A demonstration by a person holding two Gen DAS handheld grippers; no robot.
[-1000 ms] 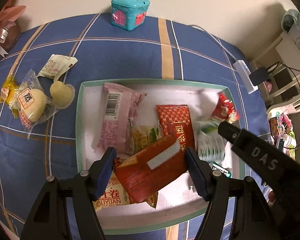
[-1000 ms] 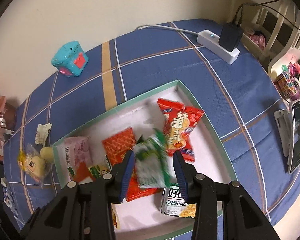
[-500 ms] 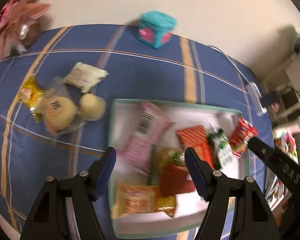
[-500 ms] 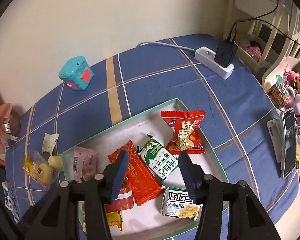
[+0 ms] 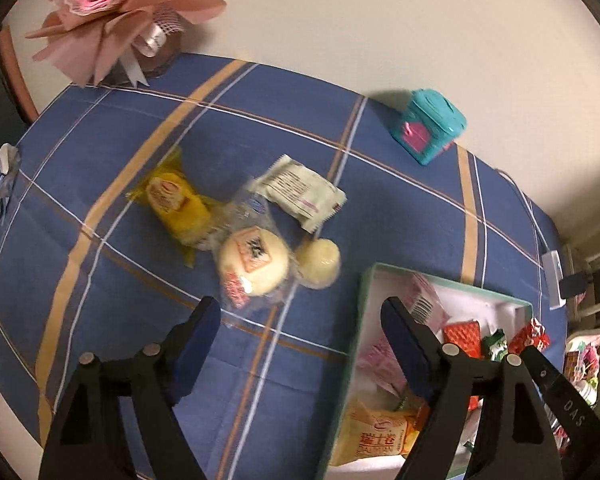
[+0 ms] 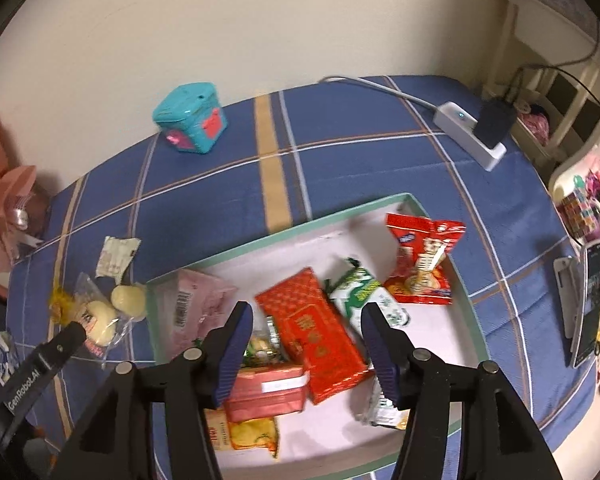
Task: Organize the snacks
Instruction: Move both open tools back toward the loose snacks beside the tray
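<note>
A green-rimmed white tray [image 6: 296,229] [image 5: 367,280] holds several snack packets: a red packet [image 6: 324,328], a green-white one [image 6: 364,296], a red crisp bag [image 6: 424,260], a pink one [image 6: 196,304]. Loose on the blue cloth left of it lie a round wrapped bun [image 5: 254,266], a pale ball [image 5: 320,262], a yellow packet [image 5: 176,204] and a white packet [image 5: 300,196]. My left gripper [image 5: 300,332] is open and empty, just in front of the bun. My right gripper [image 6: 306,336] is open and empty above the tray.
A teal toy house [image 5: 428,124] stands at the back by the wall. A pink bouquet [image 5: 116,12] stands at the back left. A white power strip [image 6: 468,132] with cable lies at the back right. A phone [image 6: 588,292] and clutter lie at the table's right edge.
My left gripper let go of the red packet in the tray and swung left to the loose snacks. My right gripper released the green-white packet into the tray and opened wider.
</note>
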